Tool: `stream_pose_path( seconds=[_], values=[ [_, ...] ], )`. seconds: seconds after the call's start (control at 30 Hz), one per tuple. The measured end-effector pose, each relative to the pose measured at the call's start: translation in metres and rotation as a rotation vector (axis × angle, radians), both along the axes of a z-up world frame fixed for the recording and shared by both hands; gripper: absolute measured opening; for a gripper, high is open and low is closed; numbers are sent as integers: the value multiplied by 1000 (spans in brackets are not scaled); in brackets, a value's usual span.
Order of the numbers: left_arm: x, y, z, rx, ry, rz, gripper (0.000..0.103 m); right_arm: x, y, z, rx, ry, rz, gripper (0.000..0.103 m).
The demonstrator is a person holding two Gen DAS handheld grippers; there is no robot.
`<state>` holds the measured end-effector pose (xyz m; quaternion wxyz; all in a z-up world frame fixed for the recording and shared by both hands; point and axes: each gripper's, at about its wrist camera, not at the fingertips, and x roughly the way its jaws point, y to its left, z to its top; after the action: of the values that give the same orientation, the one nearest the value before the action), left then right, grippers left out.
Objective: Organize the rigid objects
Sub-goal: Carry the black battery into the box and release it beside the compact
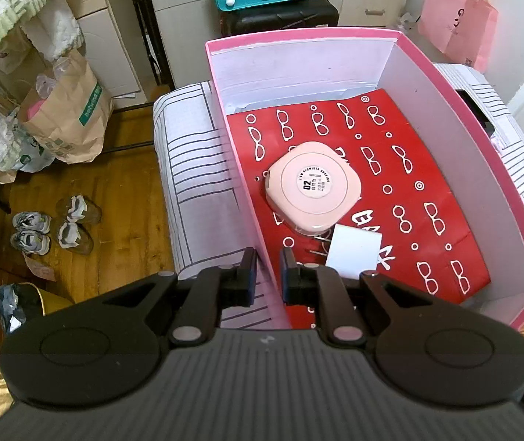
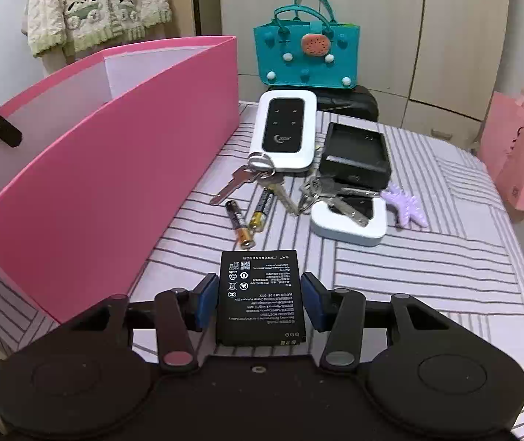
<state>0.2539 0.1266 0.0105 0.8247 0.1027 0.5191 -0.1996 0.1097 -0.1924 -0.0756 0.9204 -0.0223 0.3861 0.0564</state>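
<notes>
One striped surface [image 2: 427,275] by wardrobes [image 2: 372,36] carries a pink box [image 1: 512,169]. Left claw [image 1: 267,275], angled steeply down, pinches its wall; right claw [image 2: 260,290] seemingly grips a black battery [image 2: 260,316].

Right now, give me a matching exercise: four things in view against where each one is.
1 pink compact
2 flat black battery
3 keys
4 pink box

a between the right jaws
b wall pinched in the left jaws
c on the striped cover, beside the white router
d on the red sheet

Pairs: 1-d, 2-a, 3-c, 4-b
</notes>
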Motion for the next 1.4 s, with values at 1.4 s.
stream_pose_path(
  seconds=[1.4],
  values=[
    [4, -1, 2, 13, 29, -26, 12, 121, 159, 50, -238, 235, 623, 54]
  ],
)
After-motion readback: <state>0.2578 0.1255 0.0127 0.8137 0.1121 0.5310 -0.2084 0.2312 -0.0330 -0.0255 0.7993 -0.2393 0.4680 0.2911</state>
